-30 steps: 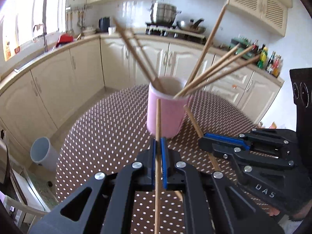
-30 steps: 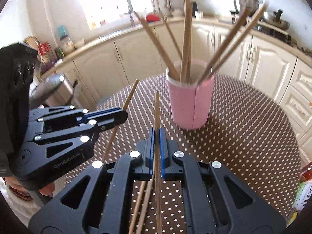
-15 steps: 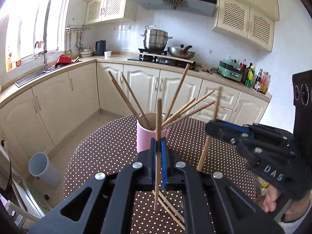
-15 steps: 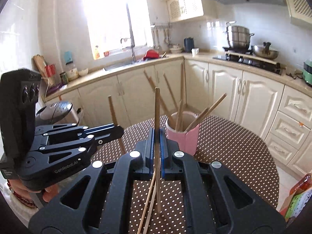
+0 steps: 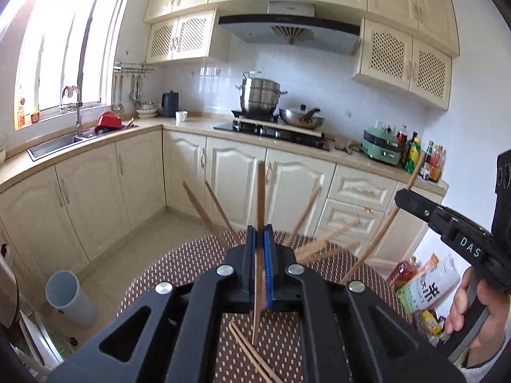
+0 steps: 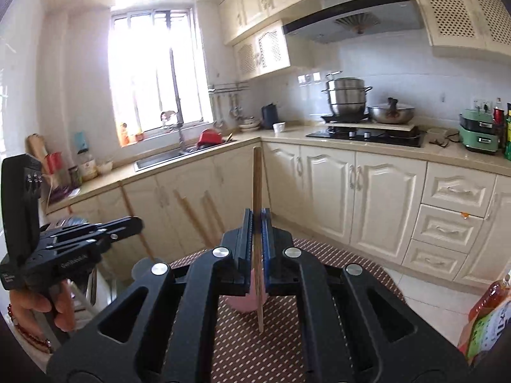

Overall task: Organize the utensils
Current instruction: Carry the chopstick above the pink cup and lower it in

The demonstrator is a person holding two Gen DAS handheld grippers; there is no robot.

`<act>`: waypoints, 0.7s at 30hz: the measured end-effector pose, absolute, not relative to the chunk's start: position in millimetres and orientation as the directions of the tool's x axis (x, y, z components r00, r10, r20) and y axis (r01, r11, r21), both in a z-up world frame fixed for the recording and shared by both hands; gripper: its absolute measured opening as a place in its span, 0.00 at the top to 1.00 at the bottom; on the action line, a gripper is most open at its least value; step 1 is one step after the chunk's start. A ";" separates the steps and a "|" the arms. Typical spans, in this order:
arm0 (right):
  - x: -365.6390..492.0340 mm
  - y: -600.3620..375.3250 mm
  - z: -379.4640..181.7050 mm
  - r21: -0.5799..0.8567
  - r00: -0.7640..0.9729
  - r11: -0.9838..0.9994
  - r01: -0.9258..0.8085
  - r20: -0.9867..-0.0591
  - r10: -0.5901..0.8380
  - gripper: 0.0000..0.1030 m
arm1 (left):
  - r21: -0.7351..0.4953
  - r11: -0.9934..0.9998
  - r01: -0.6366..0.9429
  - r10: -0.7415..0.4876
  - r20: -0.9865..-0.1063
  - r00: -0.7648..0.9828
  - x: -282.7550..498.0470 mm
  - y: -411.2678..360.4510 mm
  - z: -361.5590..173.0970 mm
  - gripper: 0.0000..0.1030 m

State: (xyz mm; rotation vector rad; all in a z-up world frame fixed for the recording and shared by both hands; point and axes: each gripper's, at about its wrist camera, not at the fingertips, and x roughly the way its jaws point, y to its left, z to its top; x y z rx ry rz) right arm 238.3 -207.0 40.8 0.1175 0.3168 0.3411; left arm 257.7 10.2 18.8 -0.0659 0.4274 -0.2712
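Note:
My left gripper [image 5: 260, 233] is shut on an upright wooden chopstick [image 5: 261, 191], held above the dotted brown table [image 5: 179, 265]. My right gripper [image 6: 257, 220] is shut on another upright chopstick [image 6: 257, 175]. The pink cup [image 6: 246, 300] shows only partly below the right fingers, and in the left wrist view it is hidden behind my gripper. Several chopsticks [image 5: 303, 214] lean out of the cup. Two loose chopsticks [image 5: 249, 348] lie on the table near me. Each view shows the other gripper off to the side, the right gripper [image 5: 402, 196] and the left gripper [image 6: 134, 223], both level with the cup's sticks.
A grey bin [image 5: 68, 296] stands on the floor left of the table. Food packages and a bottle [image 5: 424, 287] sit beyond the table's right edge. Cream cabinets, a sink and a stove with pots line the walls behind. A hand [image 5: 479, 312] holds the right gripper.
Both grippers have risen and tipped up with their chopsticks still clamped. The pink cup has dropped low in both views and is now mostly behind the fingers.

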 end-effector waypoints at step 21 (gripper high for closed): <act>305.7 -191.8 68.6 0.173 0.915 0.919 -0.353 -0.142 0.378 0.95 | -0.129 0.962 0.240 -0.266 -0.248 0.932 312.1 0.1 58.0 0.95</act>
